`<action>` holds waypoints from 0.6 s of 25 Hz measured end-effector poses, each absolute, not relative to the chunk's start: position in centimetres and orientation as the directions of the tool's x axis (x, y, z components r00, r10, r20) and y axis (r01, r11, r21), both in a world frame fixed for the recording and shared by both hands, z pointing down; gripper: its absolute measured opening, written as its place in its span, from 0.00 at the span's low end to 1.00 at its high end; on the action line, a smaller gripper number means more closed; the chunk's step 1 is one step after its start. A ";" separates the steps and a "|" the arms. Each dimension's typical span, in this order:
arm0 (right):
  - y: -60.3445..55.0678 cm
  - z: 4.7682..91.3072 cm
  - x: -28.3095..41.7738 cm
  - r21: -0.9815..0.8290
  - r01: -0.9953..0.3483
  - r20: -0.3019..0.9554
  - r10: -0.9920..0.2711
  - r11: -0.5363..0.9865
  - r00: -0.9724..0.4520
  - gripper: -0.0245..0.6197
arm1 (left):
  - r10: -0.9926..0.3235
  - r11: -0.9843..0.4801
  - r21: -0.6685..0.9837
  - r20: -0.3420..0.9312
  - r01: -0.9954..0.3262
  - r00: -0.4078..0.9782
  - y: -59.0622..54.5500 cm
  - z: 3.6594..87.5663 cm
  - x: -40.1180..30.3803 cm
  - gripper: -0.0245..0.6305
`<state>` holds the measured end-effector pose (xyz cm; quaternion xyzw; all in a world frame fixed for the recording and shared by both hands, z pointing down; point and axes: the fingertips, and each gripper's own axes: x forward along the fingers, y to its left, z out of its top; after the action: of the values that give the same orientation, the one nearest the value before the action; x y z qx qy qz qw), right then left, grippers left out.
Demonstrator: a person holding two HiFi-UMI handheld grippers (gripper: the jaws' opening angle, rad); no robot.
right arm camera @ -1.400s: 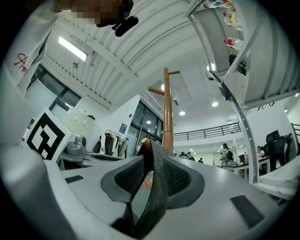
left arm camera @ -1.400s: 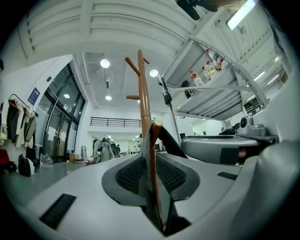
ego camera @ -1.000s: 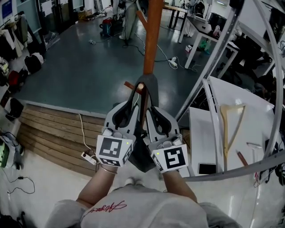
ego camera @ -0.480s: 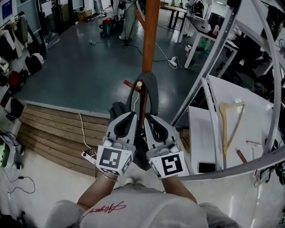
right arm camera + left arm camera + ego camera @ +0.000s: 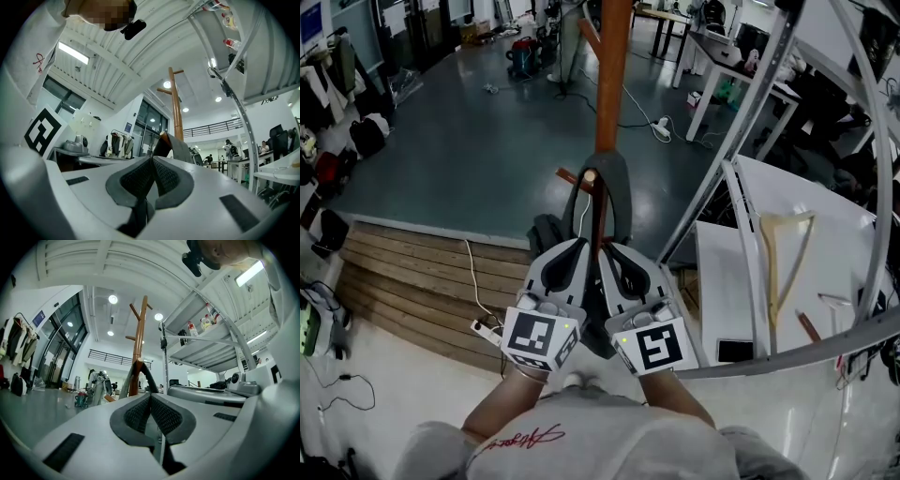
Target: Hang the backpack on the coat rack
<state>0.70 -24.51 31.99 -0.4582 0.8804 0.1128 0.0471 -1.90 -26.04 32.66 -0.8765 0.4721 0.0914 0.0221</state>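
Backpack strap (image 5: 617, 192) looped over a coat rack (image 5: 611, 84) peg (image 5: 590, 175) — both grippers just below.
Left gripper (image 5: 150, 397) and right gripper (image 5: 151, 159) sit side by side, each with jaws closed on the strap — the dark backpack (image 5: 546, 232) hangs beneath them.

The tall wooden coat rack pole (image 5: 612, 75) is orange-brown. The wide fabric backpack strap (image 5: 621, 187) over its peg is dark grey. The left gripper (image 5: 581, 246) and the right gripper (image 5: 611, 251) have pale grey shells and black pads (image 5: 166, 416) with a fine grid texture. Each marker cube (image 5: 534, 335) carries a black-and-white pattern of squares. The glossy floor (image 5: 469, 141) is dark blue-grey, and the plank platform (image 5: 403, 281) is brown. The person's shirt (image 5: 609, 441) is light grey with red script.
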 end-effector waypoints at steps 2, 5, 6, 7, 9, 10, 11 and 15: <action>-24.5 32.0 0.7 0.155 -0.818 -0.185 -0.798 0.553 -0.574 0.08 | -0.823 -0.554 0.045 -0.183 -0.832 0.538 -26.1 32.6 -1.9 0.07; -24.7 31.6 0.8 0.161 -0.819 -0.213 -0.791 0.550 -0.573 0.08 | -0.823 -0.554 0.042 -0.180 -0.831 0.539 -26.2 32.6 -1.9 0.07; -24.8 31.5 0.9 0.162 -0.820 -0.216 -0.791 0.549 -0.573 0.08 | -0.823 -0.554 0.043 -0.180 -0.831 0.539 -26.3 32.6 -1.9 0.07; -24.8 31.5 0.9 0.162 -0.820 -0.218 -0.791 0.549 -0.572 0.08 | -0.823 -0.554 0.044 -0.179 -0.832 0.539 -26.3 32.7 -1.9 0.07; -24.9 31.5 0.9 0.162 -0.820 -0.217 -0.791 0.548 -0.572 0.08 | -0.824 -0.553 0.046 -0.177 -0.832 0.538 -26.3 32.7 -2.0 0.07; -24.9 31.5 0.8 0.162 -0.820 -0.216 -0.791 0.548 -0.572 0.08 | -0.825 -0.552 0.047 -0.176 -0.832 0.537 -26.4 32.7 -2.1 0.07; -24.9 31.5 0.8 0.163 -0.820 -0.215 -0.791 0.549 -0.572 0.08 | -0.825 -0.552 0.048 -0.175 -0.832 0.537 -26.4 32.7 -2.1 0.07; -25.0 31.5 0.7 0.165 -0.820 -0.217 -0.791 0.548 -0.572 0.08 | -0.821 -0.561 0.057 -0.169 -0.826 0.546 -26.5 32.9 -2.0 0.06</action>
<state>0.71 -25.00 31.46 -0.4588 0.8778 0.1246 0.0585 -2.00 -26.45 32.90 -0.8790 0.4684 0.0884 0.0149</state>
